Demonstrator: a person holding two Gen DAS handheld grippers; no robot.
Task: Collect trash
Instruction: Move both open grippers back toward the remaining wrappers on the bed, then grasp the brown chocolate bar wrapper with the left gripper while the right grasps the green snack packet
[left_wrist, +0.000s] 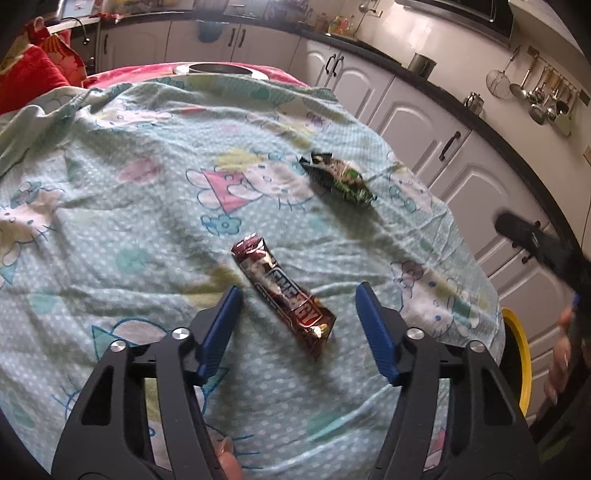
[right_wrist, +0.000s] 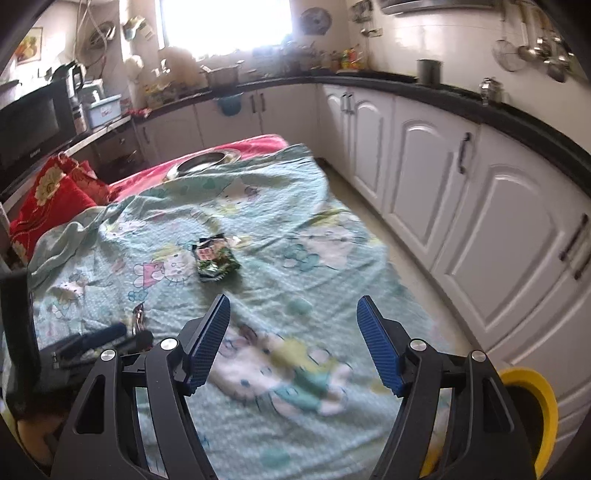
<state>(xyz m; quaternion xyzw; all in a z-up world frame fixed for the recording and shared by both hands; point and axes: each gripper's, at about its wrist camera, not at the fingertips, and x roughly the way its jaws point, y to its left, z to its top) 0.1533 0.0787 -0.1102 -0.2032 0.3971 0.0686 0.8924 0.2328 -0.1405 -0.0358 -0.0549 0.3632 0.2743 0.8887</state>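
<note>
A brown and red energy bar wrapper (left_wrist: 284, 295) lies on the mint cartoon-print cloth (left_wrist: 129, 221), just ahead of my open left gripper (left_wrist: 297, 299), partly between its blue pads. A crumpled green and black wrapper (left_wrist: 340, 177) lies farther off to the right; it also shows in the right wrist view (right_wrist: 214, 258). My right gripper (right_wrist: 293, 310) is open and empty above the cloth (right_wrist: 295, 229), well short of the green wrapper. The left gripper's fingers (right_wrist: 107, 334) show at the lower left of the right view, with the brown wrapper's end (right_wrist: 138, 319) beside them.
A yellow-rimmed bin (left_wrist: 519, 354) stands at the cloth's right edge, also in the right view (right_wrist: 535, 402). A metal bowl (left_wrist: 221, 69) sits at the far end on a red cloth. Red cushions (left_wrist: 33, 66) lie far left. White cabinets (right_wrist: 461, 206) line the right side.
</note>
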